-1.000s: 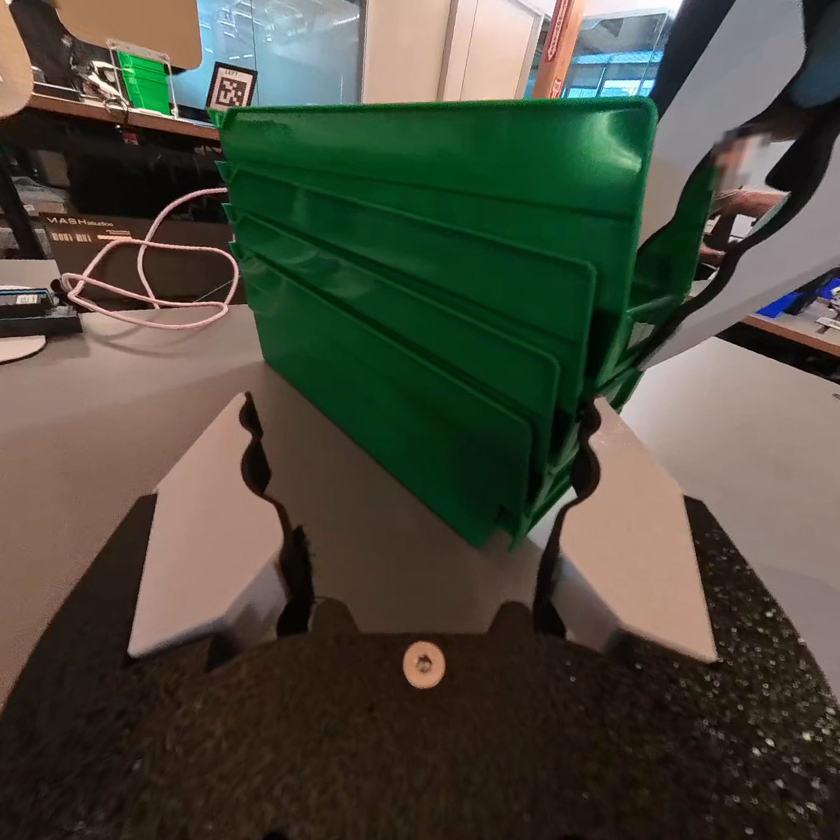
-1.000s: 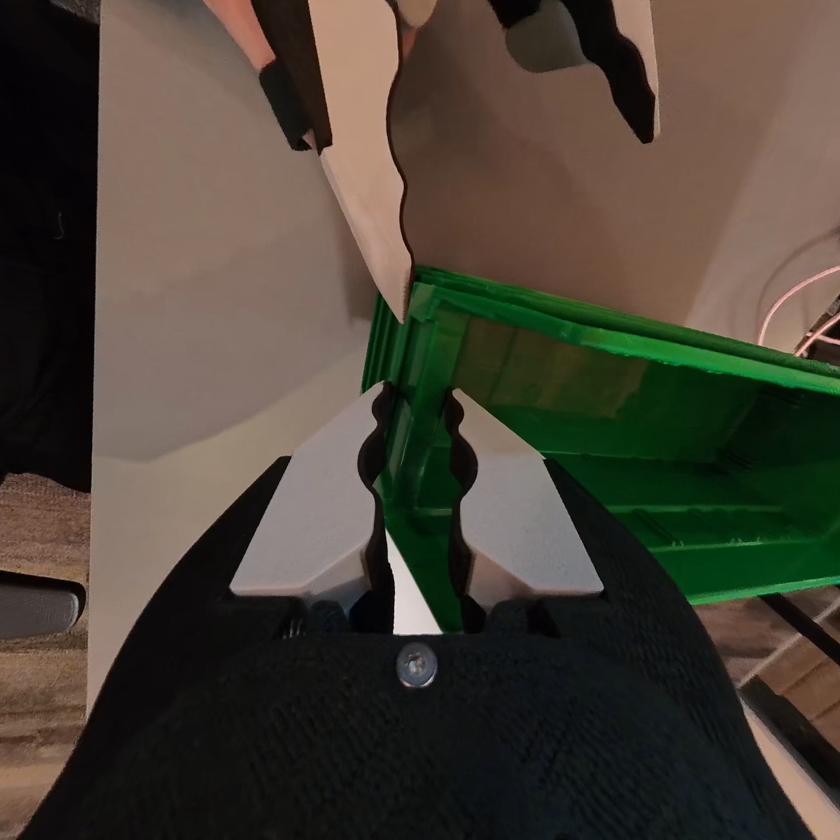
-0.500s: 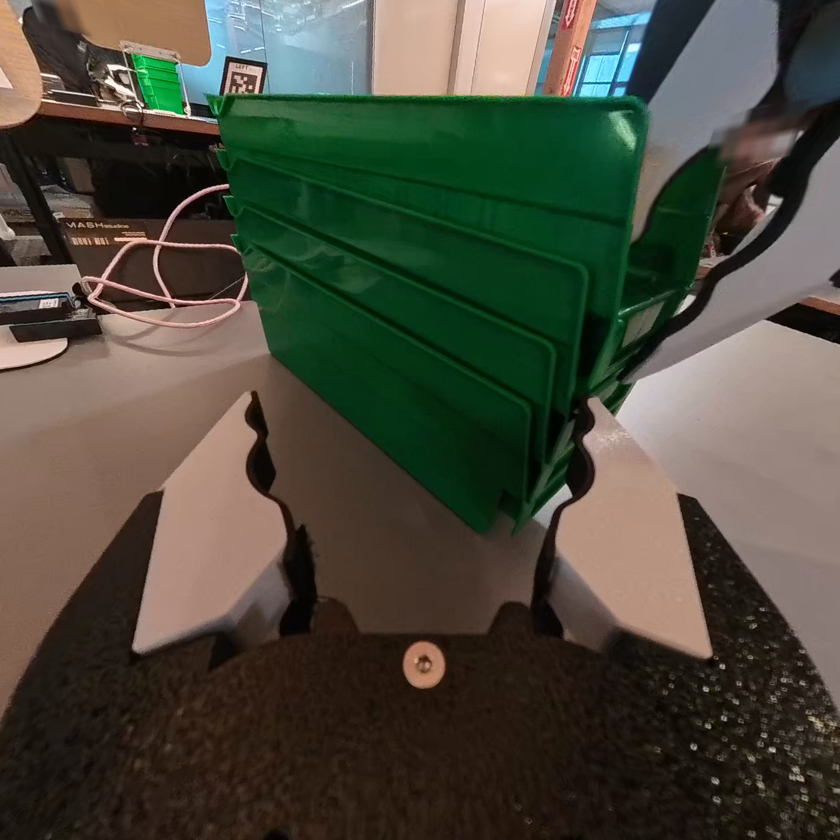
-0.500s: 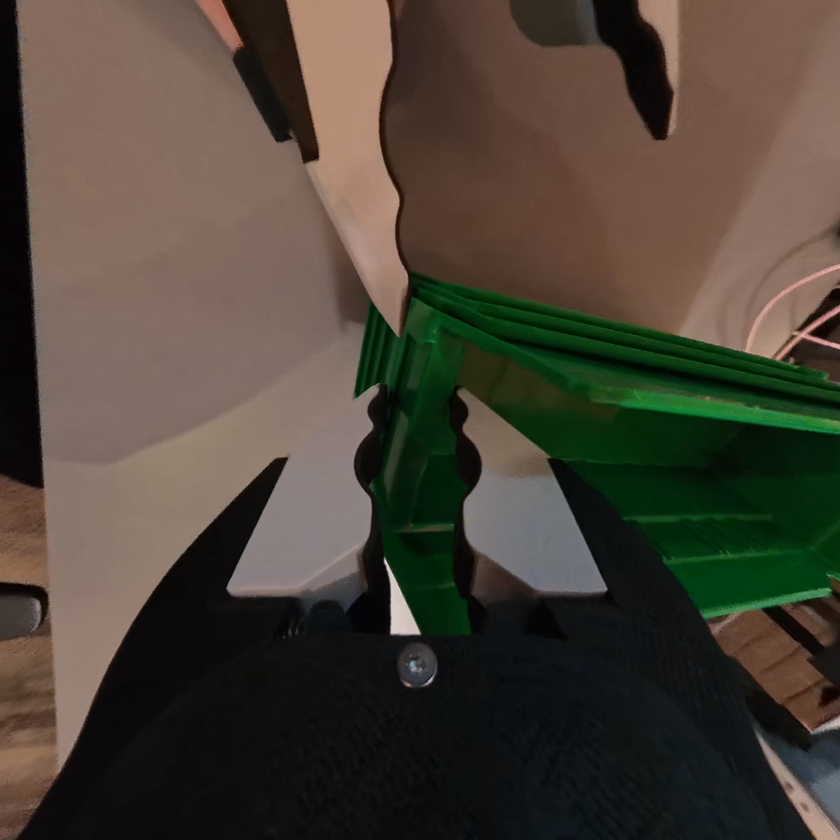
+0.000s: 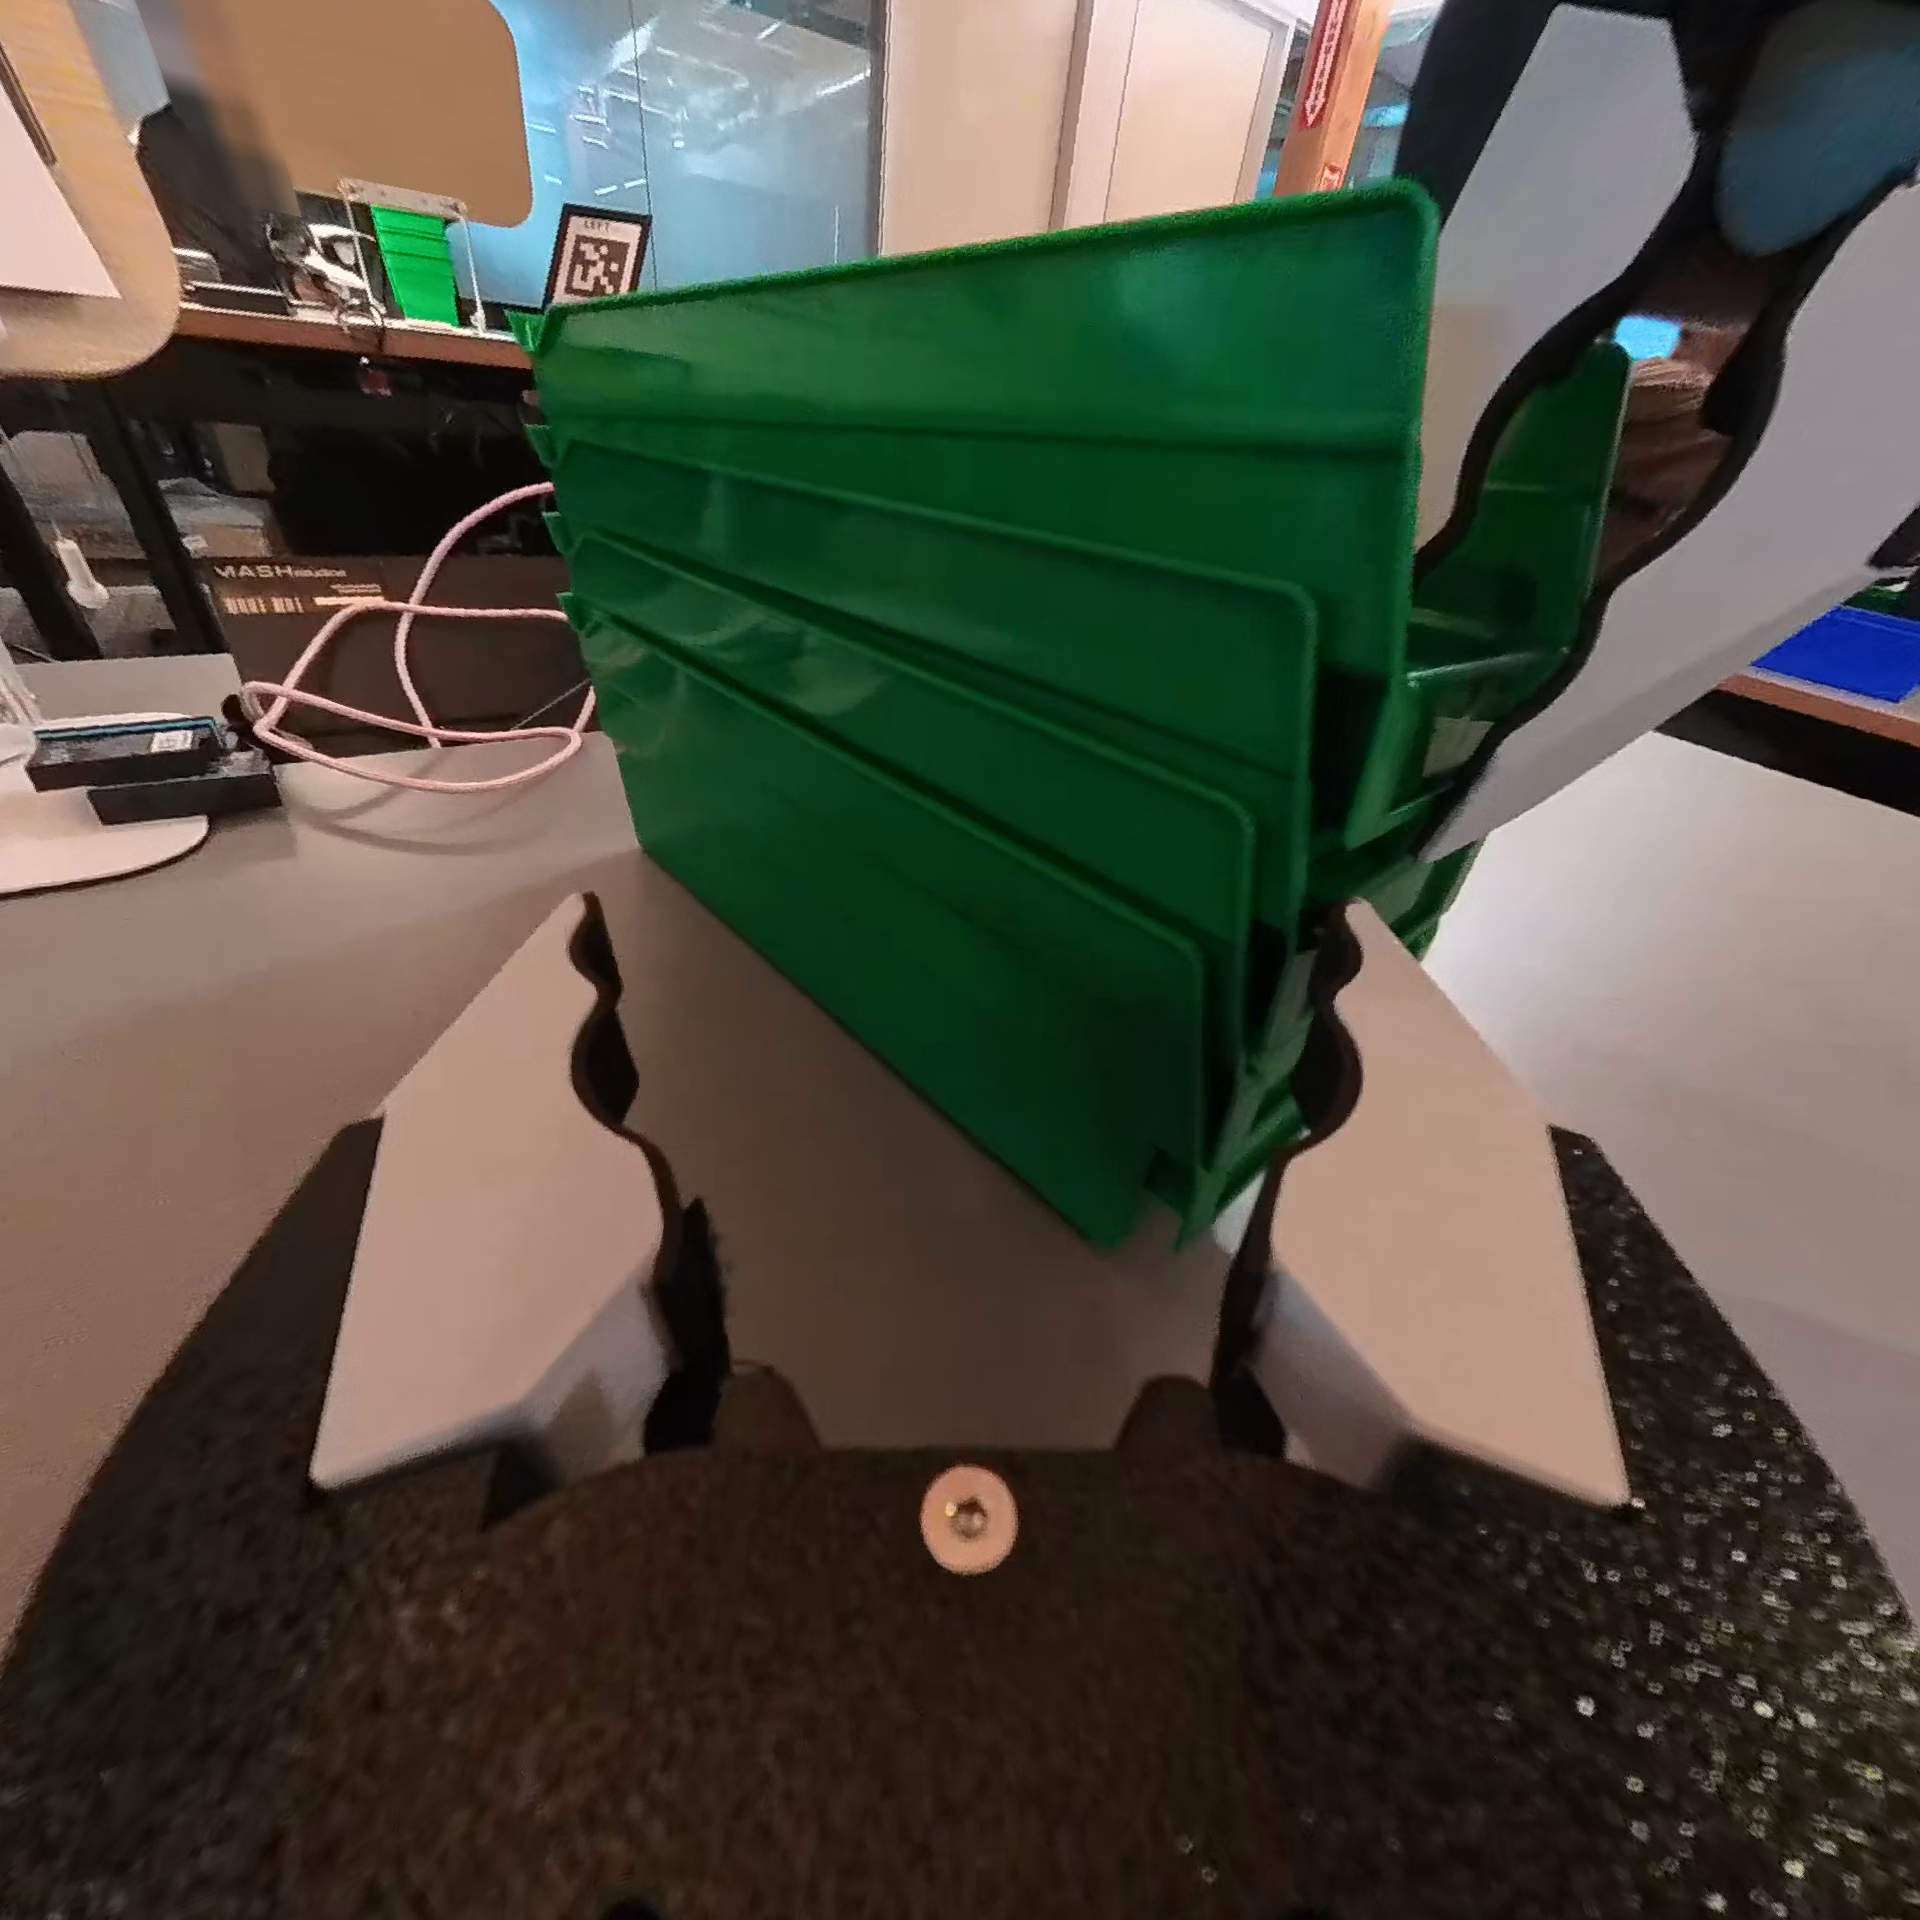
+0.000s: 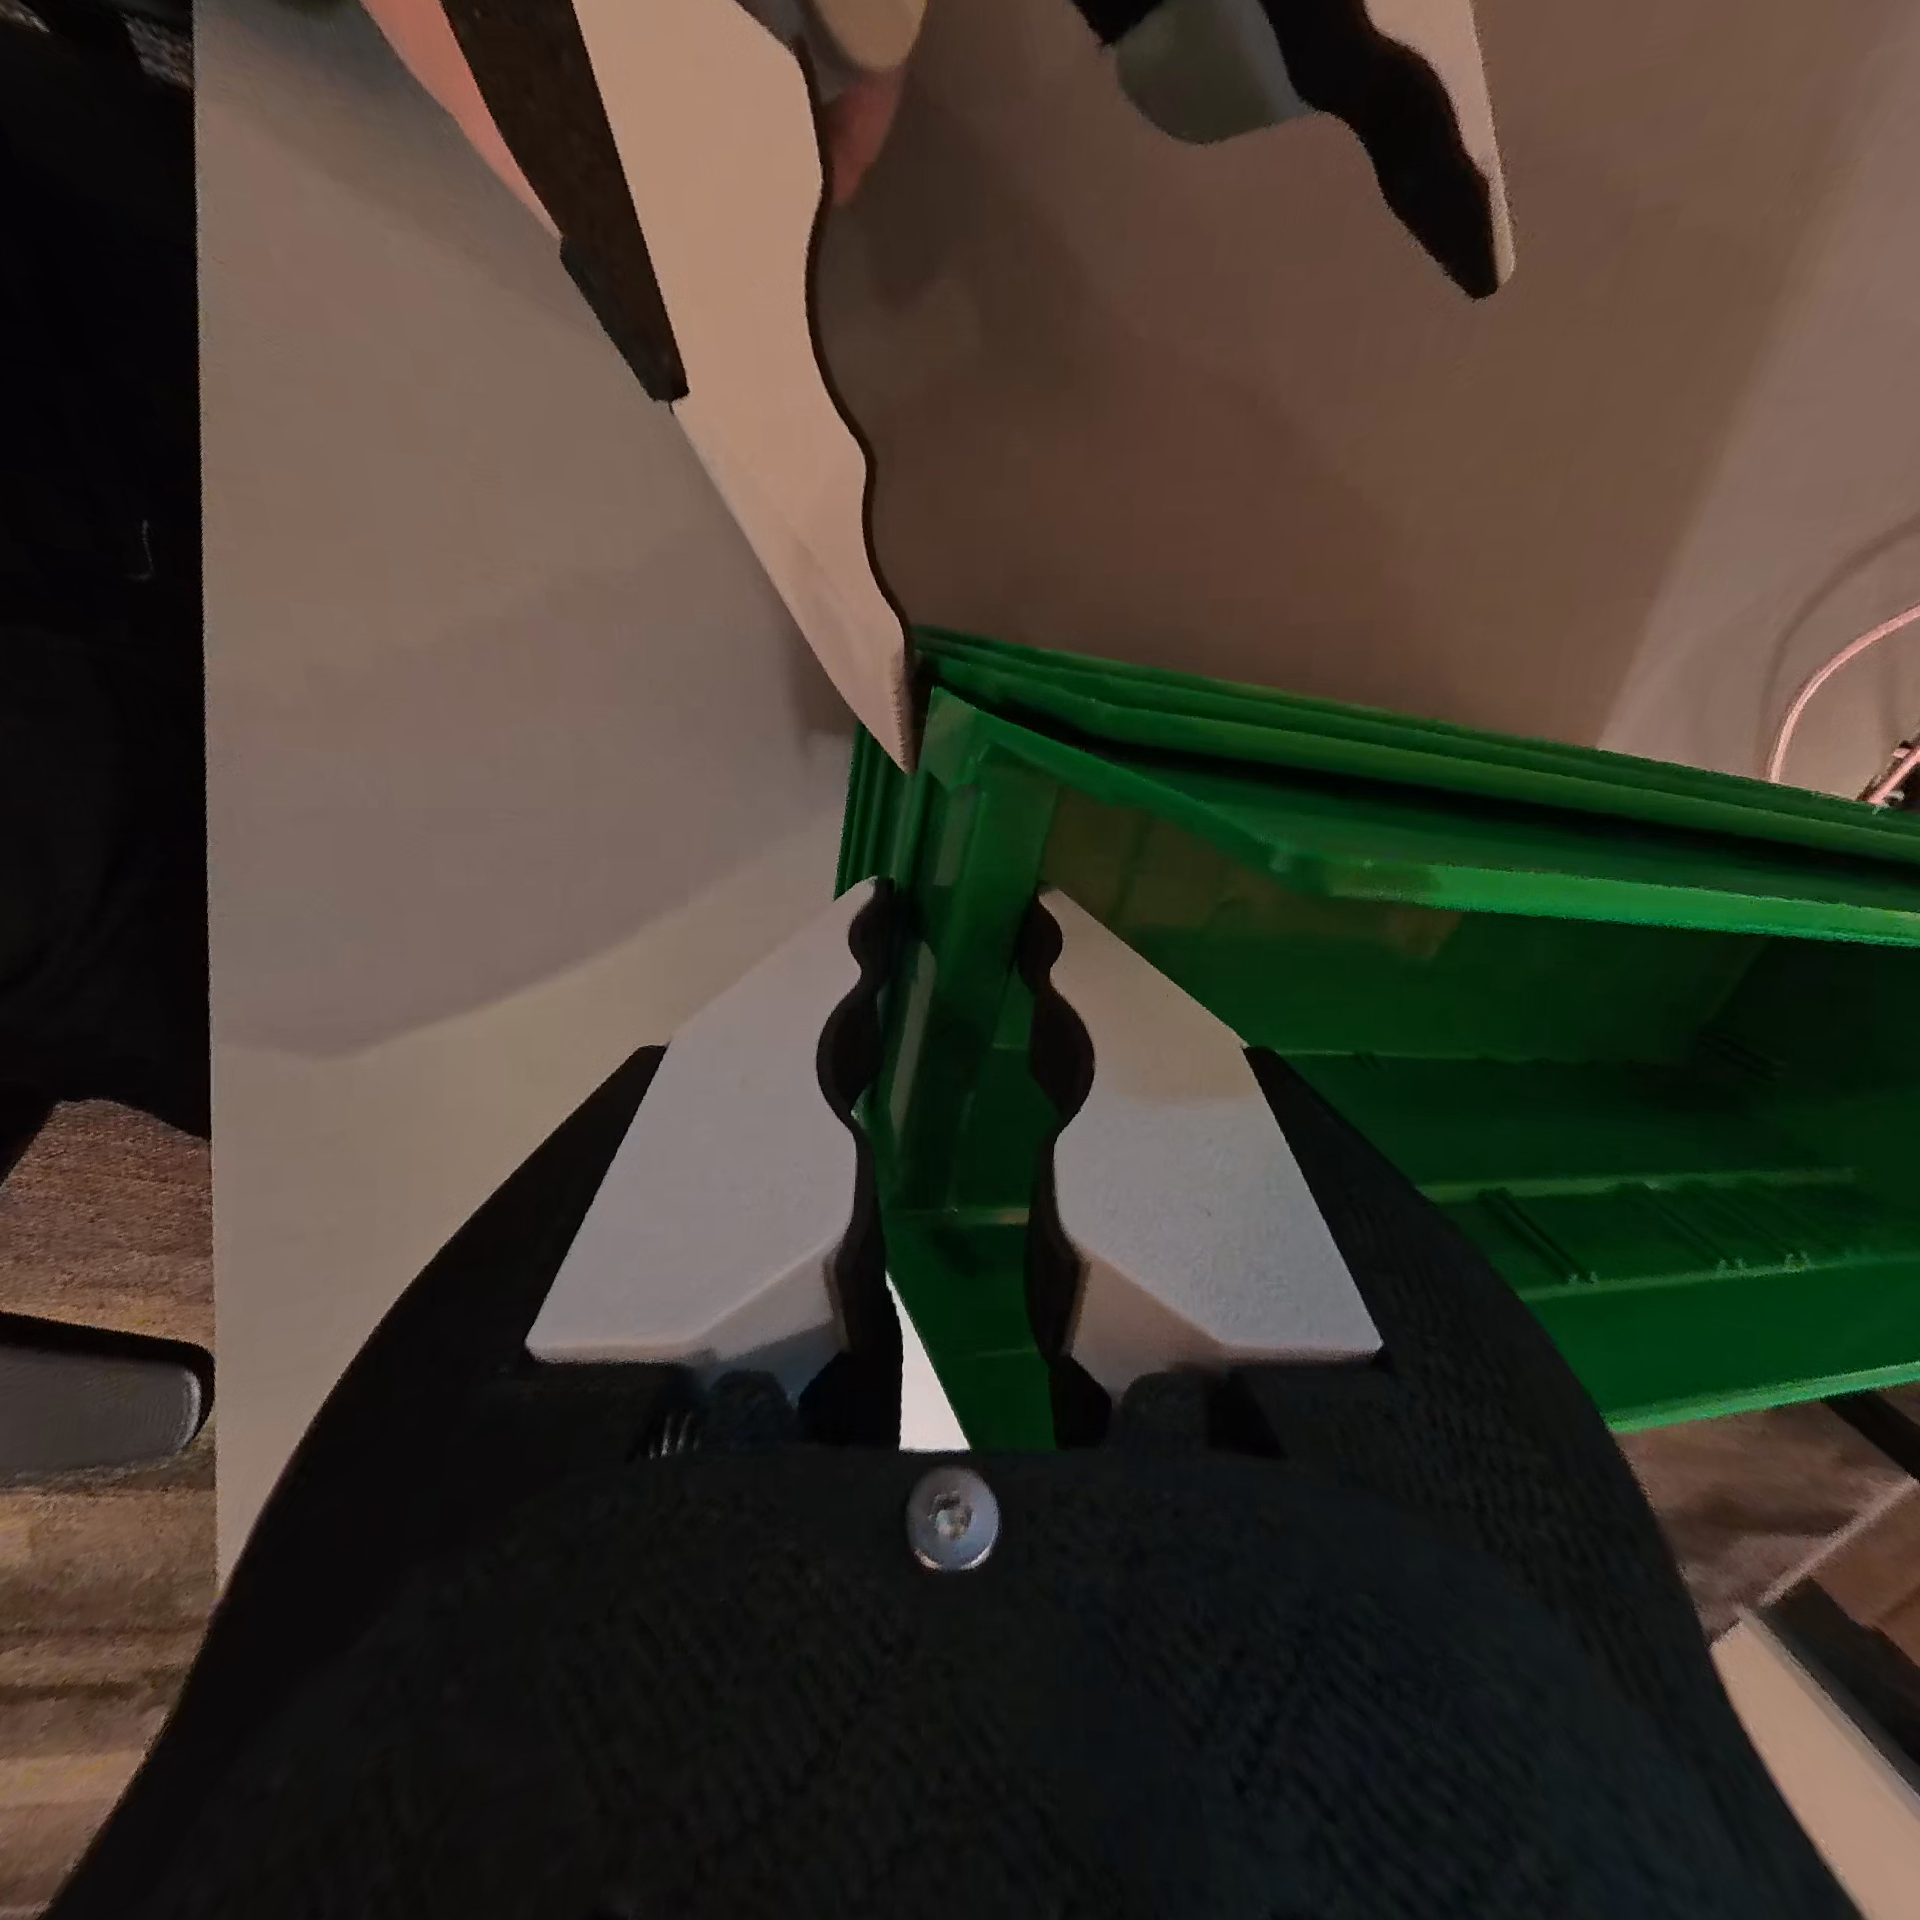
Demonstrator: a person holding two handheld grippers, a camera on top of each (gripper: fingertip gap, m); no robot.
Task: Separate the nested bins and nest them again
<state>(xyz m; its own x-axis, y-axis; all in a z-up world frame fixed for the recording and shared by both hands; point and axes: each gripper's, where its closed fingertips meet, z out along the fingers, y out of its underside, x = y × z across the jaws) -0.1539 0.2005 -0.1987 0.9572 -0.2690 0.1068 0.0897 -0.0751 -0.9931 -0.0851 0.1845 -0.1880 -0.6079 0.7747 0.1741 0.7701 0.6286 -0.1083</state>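
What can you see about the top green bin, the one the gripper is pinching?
The top green bin looks like shiny moulded plastic with ribbed sides. It is tilted up out of the nested green bins on the grey table. The right gripper is shut on its end wall, and one finger of the open left gripper touches the lower bins.

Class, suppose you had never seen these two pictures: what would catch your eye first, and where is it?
The stack of nested glossy green plastic bins fills the middle, tilted up on the grey table. The right gripper is shut on the wall of the top bin. The left gripper gapes open at the stack's lower corner, one finger against it.
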